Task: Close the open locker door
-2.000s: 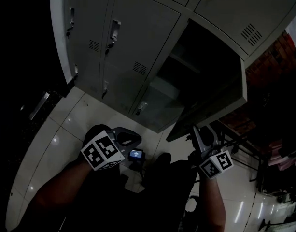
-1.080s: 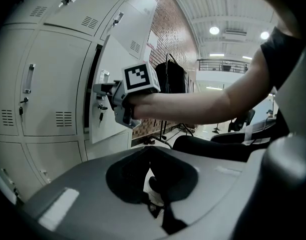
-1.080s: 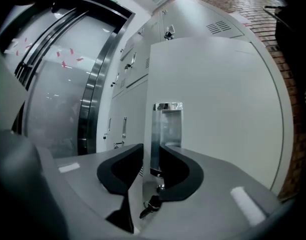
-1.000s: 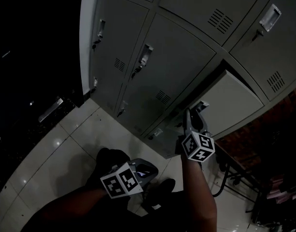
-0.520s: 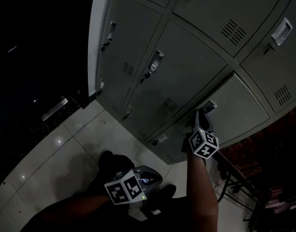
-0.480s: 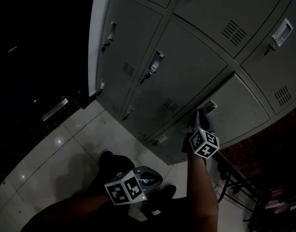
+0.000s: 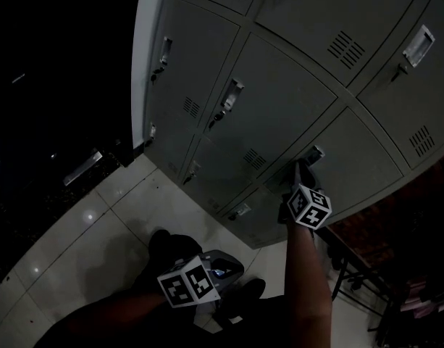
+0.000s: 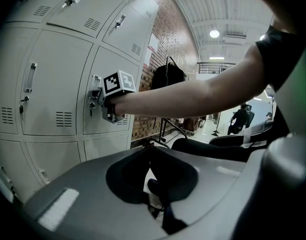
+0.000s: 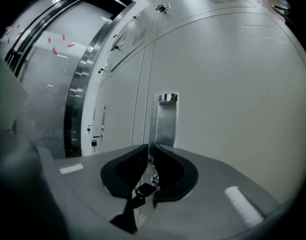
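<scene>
Right gripper [image 9: 151,148] — jaws just closing to an empty slit — at locker door [image 9: 232,84] handle [image 9: 166,120]

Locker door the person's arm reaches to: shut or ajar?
Shut. The locker door lies flush with its neighbours, seams even, no dark interior showing in any view.

Locker bank [image 7: 279,100] stood on the floor [image 7: 84,245]. Right gripper [image 7: 303,171] sat at the locker door [image 7: 359,169], just beside the handle [image 7: 313,153] at that door's left edge. Left gripper [image 7: 220,265] hung lower, over the floor, well apart from the lockers.
</scene>
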Motion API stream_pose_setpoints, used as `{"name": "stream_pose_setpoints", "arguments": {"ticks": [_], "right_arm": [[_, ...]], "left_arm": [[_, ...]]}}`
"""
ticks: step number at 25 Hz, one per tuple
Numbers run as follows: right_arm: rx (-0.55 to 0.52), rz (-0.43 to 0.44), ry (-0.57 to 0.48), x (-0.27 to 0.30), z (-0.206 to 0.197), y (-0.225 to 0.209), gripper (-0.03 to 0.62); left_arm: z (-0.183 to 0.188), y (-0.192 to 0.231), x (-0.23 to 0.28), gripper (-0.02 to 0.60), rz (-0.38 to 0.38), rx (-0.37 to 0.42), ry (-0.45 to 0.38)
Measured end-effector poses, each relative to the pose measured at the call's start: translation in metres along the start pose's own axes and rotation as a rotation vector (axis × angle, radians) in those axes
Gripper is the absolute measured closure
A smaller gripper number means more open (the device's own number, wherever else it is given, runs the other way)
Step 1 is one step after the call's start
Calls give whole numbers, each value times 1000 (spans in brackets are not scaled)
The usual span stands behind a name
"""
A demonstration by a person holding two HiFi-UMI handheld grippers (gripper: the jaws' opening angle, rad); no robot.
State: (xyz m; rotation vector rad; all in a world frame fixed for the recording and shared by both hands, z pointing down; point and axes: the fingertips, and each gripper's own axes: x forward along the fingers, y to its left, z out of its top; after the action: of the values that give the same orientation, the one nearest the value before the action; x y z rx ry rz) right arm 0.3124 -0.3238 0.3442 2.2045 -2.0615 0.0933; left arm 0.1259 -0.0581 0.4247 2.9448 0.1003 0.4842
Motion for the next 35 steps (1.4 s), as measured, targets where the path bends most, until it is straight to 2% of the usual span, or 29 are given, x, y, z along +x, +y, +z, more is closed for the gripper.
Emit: {"name": "stream_pose_setpoints", "arguments": {"ticks": [3, 12, 18, 23, 31, 35], "right_arm": [[4, 17, 0, -3, 1, 5, 522], [28, 11, -40, -43, 1, 1, 525], [33, 31, -40, -85, -6, -7, 567], [101, 73, -42, -128, -11, -7, 580], [95, 145, -29, -204, -30, 4, 588], [54, 141, 8, -234, -49, 2, 589]], "left_arm": [[0, -1, 1, 569, -1, 0, -1], [0, 2, -2, 569, -1, 1, -3], [-2, 4, -3, 569, 8, 4, -1], [-3, 5, -4, 569, 13, 0, -2], [-4, 8, -5, 569, 19, 3, 0], [-4, 9, -5, 569, 20, -1, -5]]}}
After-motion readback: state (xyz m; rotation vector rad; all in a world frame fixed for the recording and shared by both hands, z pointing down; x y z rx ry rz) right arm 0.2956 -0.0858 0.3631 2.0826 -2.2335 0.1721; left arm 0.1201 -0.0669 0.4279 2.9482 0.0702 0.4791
